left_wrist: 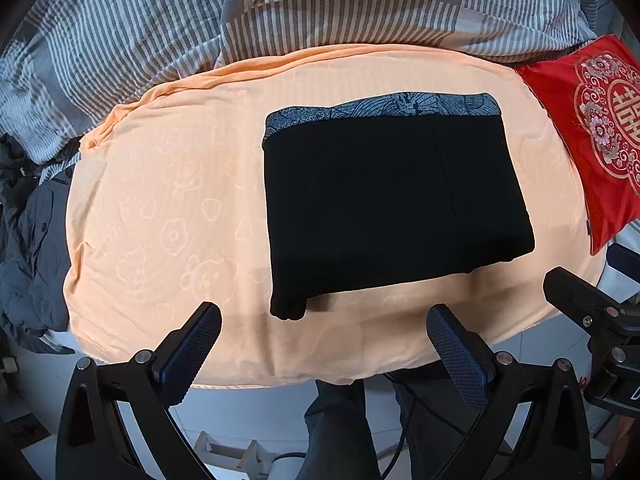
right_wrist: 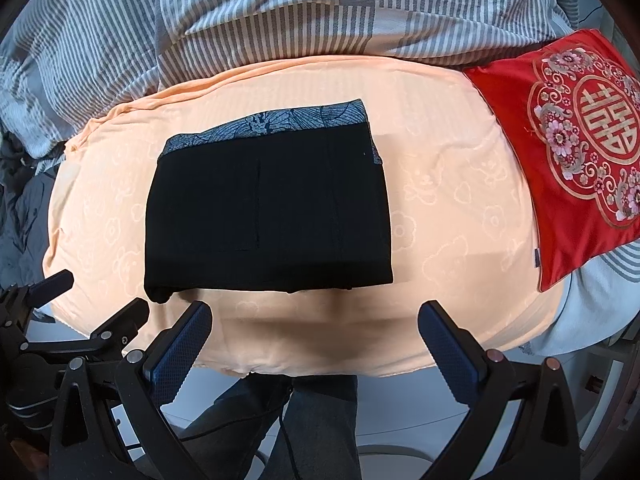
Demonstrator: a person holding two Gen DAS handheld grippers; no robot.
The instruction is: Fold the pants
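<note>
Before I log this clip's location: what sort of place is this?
Most likely a bedroom, at the edge of a bed. A striped grey-and-white duvet is bunched behind an orange sheet, a red embroidered cushion lies to the right, and the folded black pants rest on the sheet.

A gold double-happiness character (囍) is embroidered on the red cushion (right_wrist: 568,152) at the bed's right edge.

Both wrist cams look down-fwd from bed edge, sharing the folded pants (left_wrist: 392,200).
</note>
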